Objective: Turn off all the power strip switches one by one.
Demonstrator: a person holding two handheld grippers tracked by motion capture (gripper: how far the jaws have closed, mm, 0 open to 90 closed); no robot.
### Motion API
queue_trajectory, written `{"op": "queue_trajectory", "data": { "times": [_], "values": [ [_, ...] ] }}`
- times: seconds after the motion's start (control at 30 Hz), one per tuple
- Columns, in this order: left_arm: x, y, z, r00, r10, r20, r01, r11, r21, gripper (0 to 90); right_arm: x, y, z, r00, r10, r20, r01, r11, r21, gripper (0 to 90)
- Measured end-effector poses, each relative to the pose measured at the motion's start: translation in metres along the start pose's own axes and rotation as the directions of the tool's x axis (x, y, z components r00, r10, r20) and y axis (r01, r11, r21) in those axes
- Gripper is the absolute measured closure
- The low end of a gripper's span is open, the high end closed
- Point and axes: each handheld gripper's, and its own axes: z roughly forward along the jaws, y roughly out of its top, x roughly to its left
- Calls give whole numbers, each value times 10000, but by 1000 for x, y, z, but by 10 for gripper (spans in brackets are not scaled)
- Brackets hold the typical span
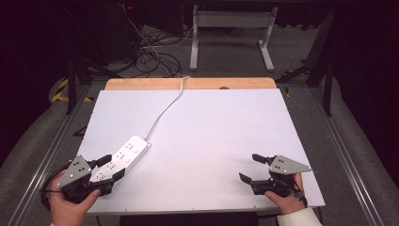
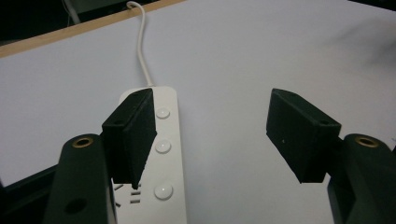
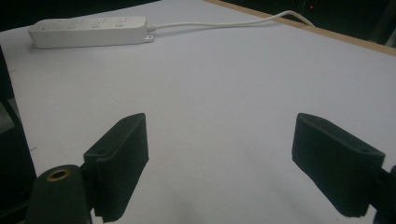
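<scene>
A white power strip (image 1: 123,156) lies slantwise at the front left of the white tabletop (image 1: 211,132), and its white cable (image 1: 164,108) runs off over the far edge. My left gripper (image 1: 113,166) hovers over the strip's near end, its jaws apart. In the left gripper view the strip (image 2: 163,140) lies under the left jaw and nothing is pressed between the jaws of that gripper (image 2: 212,112). My right gripper (image 1: 248,166) rests open at the front right over bare tabletop. The right gripper view has the strip (image 3: 88,30) far off beyond its open jaws (image 3: 222,126).
A wooden strip (image 1: 188,84) borders the table's far edge. Beyond it, on the dark floor, stand the white legs of another table (image 1: 230,33) and a tangle of cables (image 1: 150,52). Metal rails (image 1: 56,146) run along both sides of the table.
</scene>
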Motion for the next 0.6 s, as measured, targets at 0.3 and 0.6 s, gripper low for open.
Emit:
{"op": "queue_trajectory", "data": {
  "times": [0.3,0.6],
  "values": [
    [3,2,-5,9996,251,148,-258,9984,496,449,0,0,0,10000,12,-24,-12,10000,-16,194],
    [3,5,-11,9992,296,270,-328,9911,1289,867,0,0,0,10000,12,-28,-12,10000,-45,194]
  ]
}}
